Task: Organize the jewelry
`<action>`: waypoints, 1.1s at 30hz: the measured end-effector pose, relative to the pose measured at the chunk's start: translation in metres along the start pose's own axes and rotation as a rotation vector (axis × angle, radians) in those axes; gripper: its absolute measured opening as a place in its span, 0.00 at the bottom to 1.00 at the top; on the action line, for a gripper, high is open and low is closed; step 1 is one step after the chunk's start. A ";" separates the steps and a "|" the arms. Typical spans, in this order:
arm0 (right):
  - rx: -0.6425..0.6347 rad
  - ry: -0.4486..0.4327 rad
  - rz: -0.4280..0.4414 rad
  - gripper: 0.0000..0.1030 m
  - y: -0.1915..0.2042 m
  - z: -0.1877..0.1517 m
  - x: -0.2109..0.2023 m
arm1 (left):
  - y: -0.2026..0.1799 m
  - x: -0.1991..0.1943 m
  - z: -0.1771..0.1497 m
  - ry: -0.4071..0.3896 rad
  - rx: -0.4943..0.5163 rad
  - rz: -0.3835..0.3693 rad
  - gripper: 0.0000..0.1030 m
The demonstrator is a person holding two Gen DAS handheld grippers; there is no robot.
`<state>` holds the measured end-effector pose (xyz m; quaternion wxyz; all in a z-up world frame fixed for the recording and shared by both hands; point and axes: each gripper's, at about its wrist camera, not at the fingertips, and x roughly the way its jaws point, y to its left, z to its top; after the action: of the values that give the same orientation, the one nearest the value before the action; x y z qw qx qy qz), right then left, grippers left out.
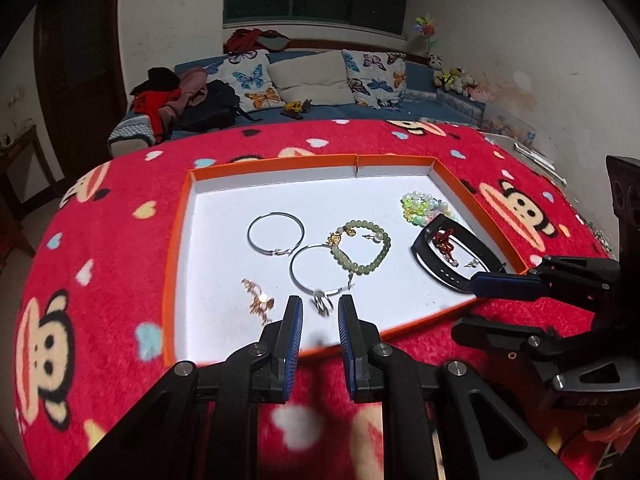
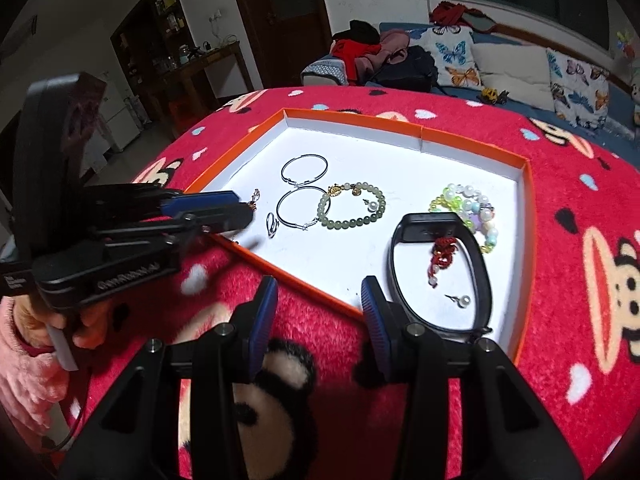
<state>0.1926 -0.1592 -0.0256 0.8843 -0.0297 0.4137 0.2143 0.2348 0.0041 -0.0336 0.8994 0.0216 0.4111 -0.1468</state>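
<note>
An orange-rimmed white tray (image 1: 180,240) (image 2: 524,216) holds the jewelry: two silver hoops (image 1: 275,235) (image 2: 304,169), a green bead bracelet (image 1: 362,250) (image 2: 352,205), a pastel bead bracelet (image 1: 424,206) (image 2: 468,212), a black band (image 1: 456,256) (image 2: 440,276), a red knot charm (image 1: 444,242) (image 2: 442,254), pearl studs (image 2: 464,300), a gold piece (image 1: 258,300) and a small silver ring (image 1: 322,302) (image 2: 272,224). My left gripper (image 1: 320,310) (image 2: 240,210) is open, empty, just before the ring. My right gripper (image 2: 320,292) is open, empty, at the tray's near edge by the band.
The tray lies on a red cartoon-monkey blanket (image 1: 100,280) (image 2: 580,280). Behind it is a blue sofa with butterfly pillows (image 1: 256,80) (image 2: 456,56) and clothes. A dark cabinet and door stand at the left in the right wrist view (image 2: 180,40).
</note>
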 end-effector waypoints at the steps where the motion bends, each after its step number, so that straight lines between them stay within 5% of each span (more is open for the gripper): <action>1: 0.005 -0.001 0.007 0.44 0.001 -0.002 -0.004 | -0.001 -0.005 -0.002 -0.005 -0.005 0.002 0.20; 5: 0.004 -0.007 0.002 0.44 0.005 -0.009 -0.012 | -0.006 -0.024 -0.011 -0.017 -0.026 0.007 0.22; 13: -0.005 -0.010 -0.047 0.47 0.014 -0.031 -0.024 | -0.024 -0.065 -0.038 -0.060 -0.057 0.057 0.71; 33: 0.045 -0.023 -0.111 0.59 0.018 -0.089 -0.061 | -0.050 -0.133 -0.114 -0.111 -0.089 0.177 0.99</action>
<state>0.0872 -0.1853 -0.0359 0.9000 -0.0302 0.4058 0.1561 0.0554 0.0070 -0.0058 0.9304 0.0096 0.3631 -0.0493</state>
